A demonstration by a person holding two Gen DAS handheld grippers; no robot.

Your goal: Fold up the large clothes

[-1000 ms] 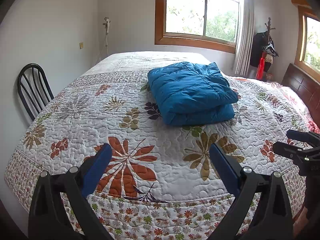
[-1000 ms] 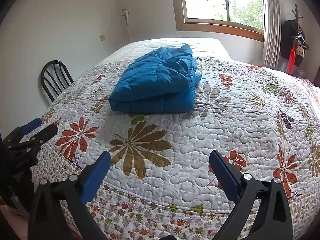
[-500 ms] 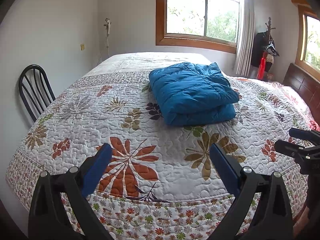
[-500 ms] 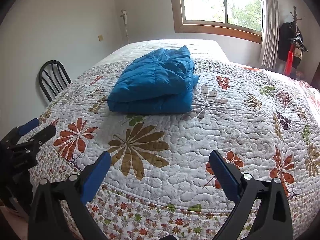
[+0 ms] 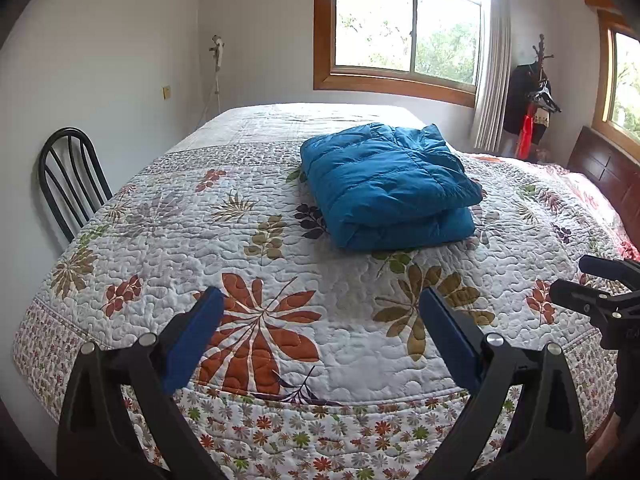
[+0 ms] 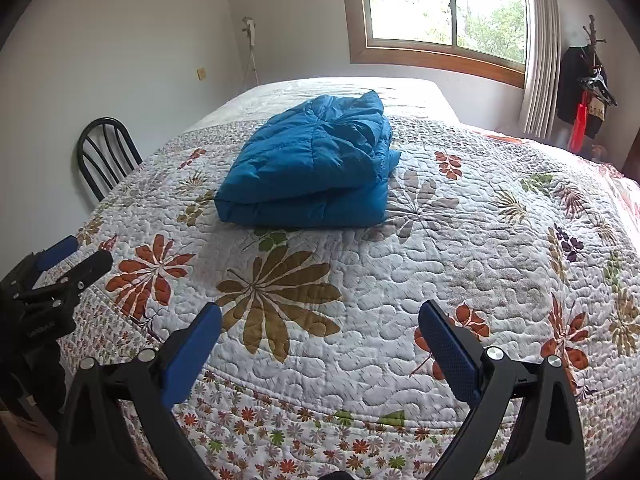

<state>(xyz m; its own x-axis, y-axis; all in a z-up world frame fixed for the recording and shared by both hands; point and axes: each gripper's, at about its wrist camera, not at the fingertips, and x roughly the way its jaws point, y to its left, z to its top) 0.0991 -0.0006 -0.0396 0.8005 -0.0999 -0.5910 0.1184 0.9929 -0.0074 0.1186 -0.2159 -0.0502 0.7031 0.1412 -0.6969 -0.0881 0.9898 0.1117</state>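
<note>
On the bed point(image 5: 280, 312), a folded blue jacket point(image 5: 384, 184) lies mid-quilt, well apart from both tongs; left tongs point(image 5: 320, 334) and right tongs point(image 6: 320, 336) gape wide, gripping nothing.

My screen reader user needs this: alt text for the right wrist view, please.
A folded blue puffer jacket lies on a floral quilted bed, untouched. The right tool hovers open at the bed's near edge, the left tool beside it; a black chair stands by the wall.

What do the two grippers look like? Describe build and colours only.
Both match: the left gripper and right gripper have matte black A-shaped finger frames, silver pivot bolts, and flat rectangular blue pads with dimpled faces. No cables or sleeves show.
</note>
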